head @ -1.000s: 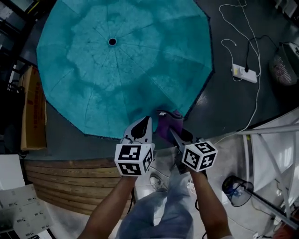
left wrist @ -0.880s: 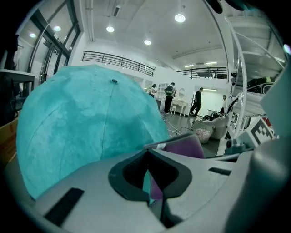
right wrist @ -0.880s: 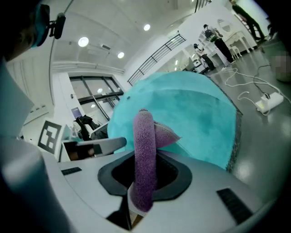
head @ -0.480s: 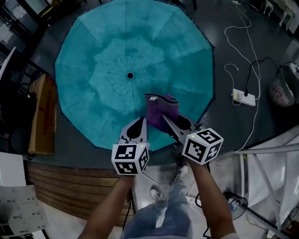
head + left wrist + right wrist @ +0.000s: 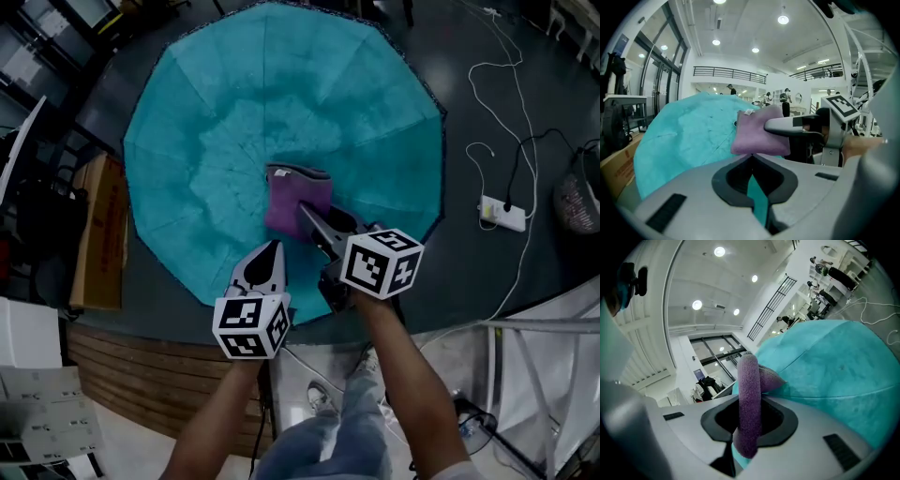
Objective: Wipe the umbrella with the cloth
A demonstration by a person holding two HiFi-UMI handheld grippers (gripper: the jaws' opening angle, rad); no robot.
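Note:
A wide teal umbrella point(image 5: 234, 122) stands open on the dark floor, filling the upper head view. A folded purple cloth point(image 5: 296, 200) lies against its canopy near the centre, and my right gripper point(image 5: 309, 217) is shut on it. In the right gripper view the cloth point(image 5: 749, 404) runs upright between the jaws, with the teal canopy point(image 5: 834, 362) beyond. My left gripper point(image 5: 266, 255) hovers over the canopy's near edge, jaws shut and holding nothing. The left gripper view shows the cloth point(image 5: 759, 133) and the right gripper's finger point(image 5: 792, 125) above the umbrella point(image 5: 684, 140).
A cardboard box point(image 5: 98, 234) lies left of the umbrella. A white power strip point(image 5: 503, 214) with trailing cables sits on the floor at right. Wooden planks point(image 5: 122, 361) run below the umbrella's near rim. A white frame point(image 5: 534, 375) stands at lower right.
My right gripper has carried the purple cloth from the umbrella's near edge up onto the canopy near its centre. The head view has shifted, and the left gripper has stayed by the near rim.

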